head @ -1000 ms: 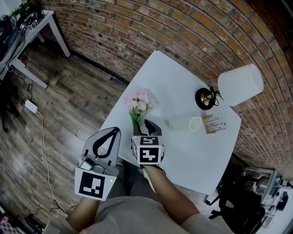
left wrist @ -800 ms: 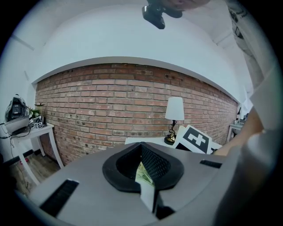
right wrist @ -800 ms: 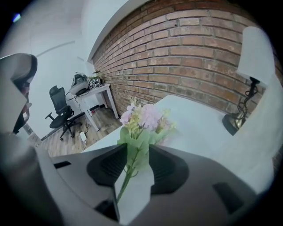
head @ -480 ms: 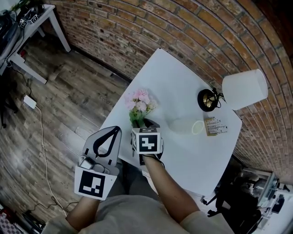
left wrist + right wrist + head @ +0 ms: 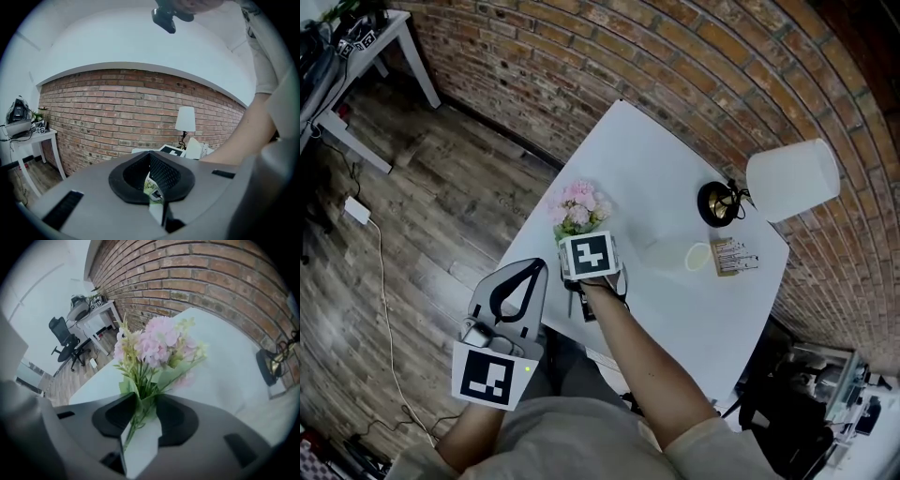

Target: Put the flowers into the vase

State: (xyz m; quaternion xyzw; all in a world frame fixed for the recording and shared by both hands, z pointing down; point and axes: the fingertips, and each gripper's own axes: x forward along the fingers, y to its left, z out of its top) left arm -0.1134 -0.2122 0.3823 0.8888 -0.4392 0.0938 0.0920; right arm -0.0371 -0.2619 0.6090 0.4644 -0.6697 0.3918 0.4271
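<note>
A: Start at the left. Your left gripper (image 5: 532, 270) hangs just off the desk (image 5: 675, 159), beside its near-left edge. Its jaws are pressed together on nothing, so it plays no part yet.

B: Agreed. Your right gripper (image 5: 146, 400) sits at about 2 o'clock from the left one and points steeply down over the bunch of pink flowers (image 5: 578, 210), which rests on the desk near that same edge. Its jaws are spread. The green stems (image 5: 140, 379) run between them, but I see no pinch.

A: So nothing is done. The flowers aren't lifted. The frosted vase (image 5: 675, 255), at 3 o'clock from your right gripper and apart from it, holds nothing.

B: By my judgement everything is left for you. Close on the stems, lift the bunch, carry it toward 3 o'clock and lower the stems into the vase's mouth.
</note>
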